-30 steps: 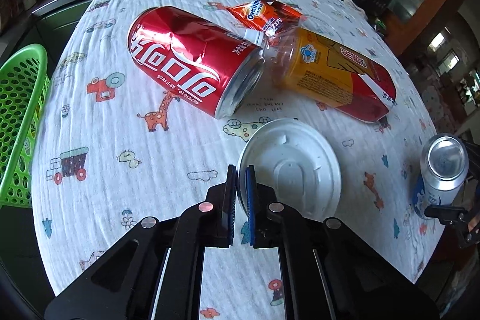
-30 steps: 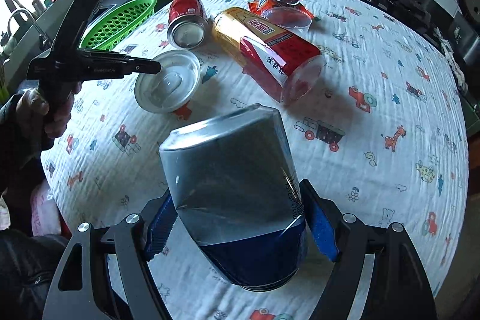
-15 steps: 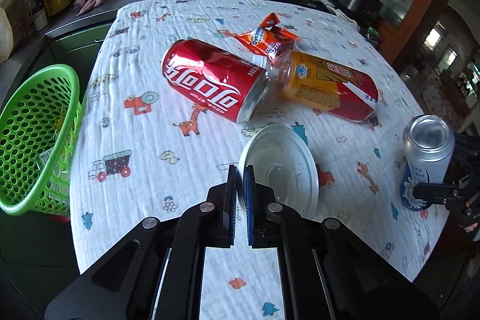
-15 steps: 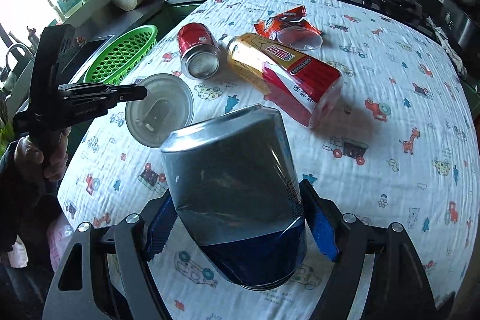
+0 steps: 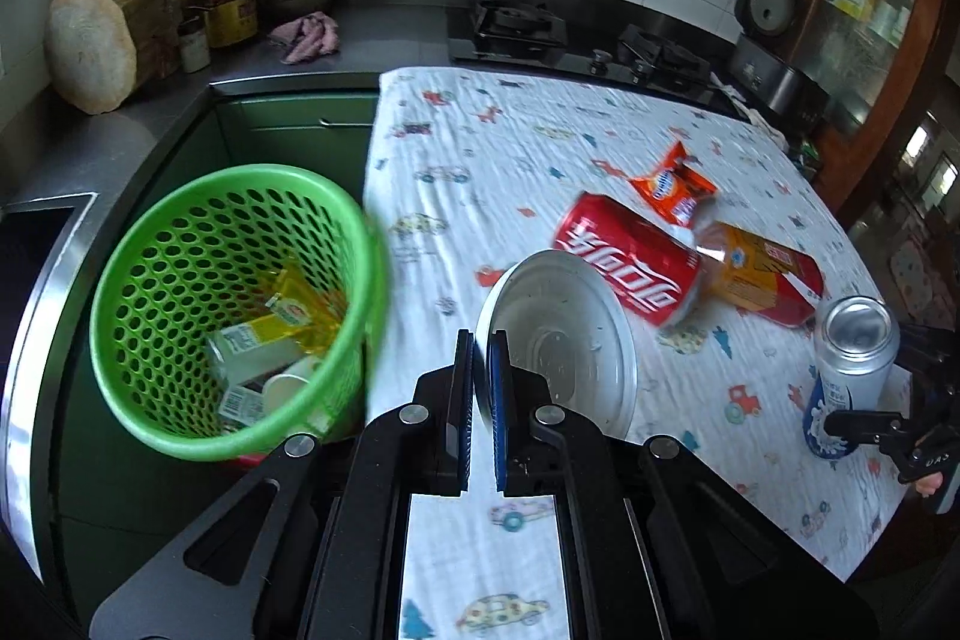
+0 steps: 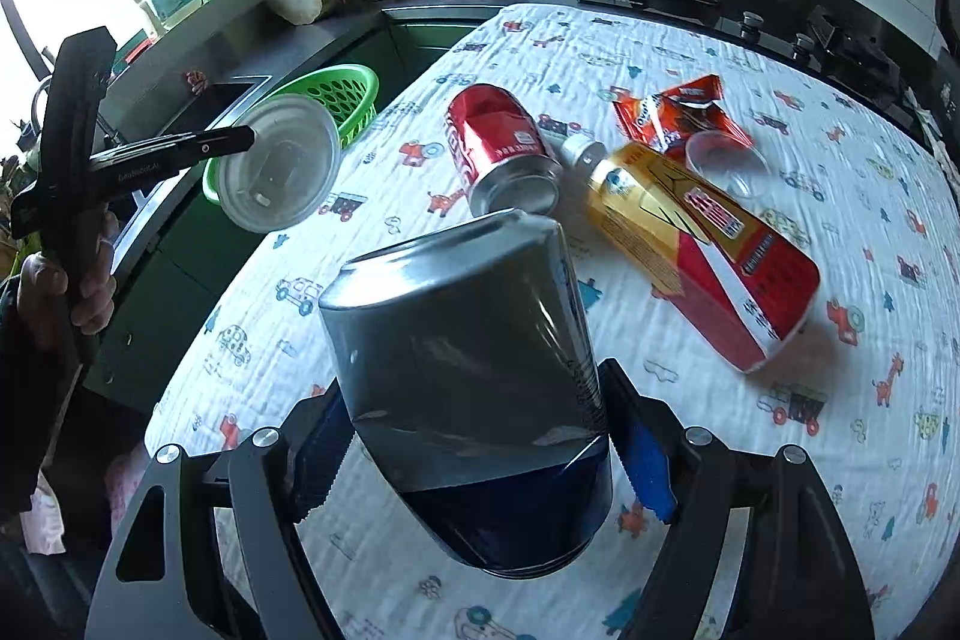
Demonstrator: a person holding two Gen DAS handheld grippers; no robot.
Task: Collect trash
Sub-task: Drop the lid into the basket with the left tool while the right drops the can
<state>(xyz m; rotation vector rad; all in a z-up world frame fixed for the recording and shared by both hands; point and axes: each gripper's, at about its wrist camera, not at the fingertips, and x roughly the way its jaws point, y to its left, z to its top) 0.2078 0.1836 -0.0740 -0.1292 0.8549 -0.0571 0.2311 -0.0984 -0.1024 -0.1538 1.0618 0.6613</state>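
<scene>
The left gripper [image 5: 480, 400] is pinched nearly shut on the rim of a white plastic lid [image 5: 564, 340], which stands on edge just right of its pads, lifted clear of the counter [image 5: 480, 148]. The lid looks thin, light and somewhat flexible; an edge grip like this one suits it, though a smooth rim could slip or swing if the hand jerks. Its broad face may also catch air, so a steady carry seems wise.

The right gripper [image 6: 474, 466] holds its jaws wide around the lower body of a silver and blue can [image 6: 468, 376], tilted away from the camera and off the counter. An empty can is probably light and thin-walled, so a hard squeeze would dent it; the mid-to-lower wall is a fair place to hold, since the round, glossy surface offers little else.

Left of the left gripper and just beyond it sits the green basket [image 5: 240, 196], below counter level, already holding cartons and a cup. It appears to be the drop point for both items.

Farther ahead and to the right lie 3 more pieces: a dented red can [image 5: 630, 262] on its side, touching the mouth of an orange bottle [image 5: 762, 280], with an orange snack wrapper [image 5: 672, 184] just behind them. The wrapper is soft and crinkly; pinching a corner should work.
</scene>
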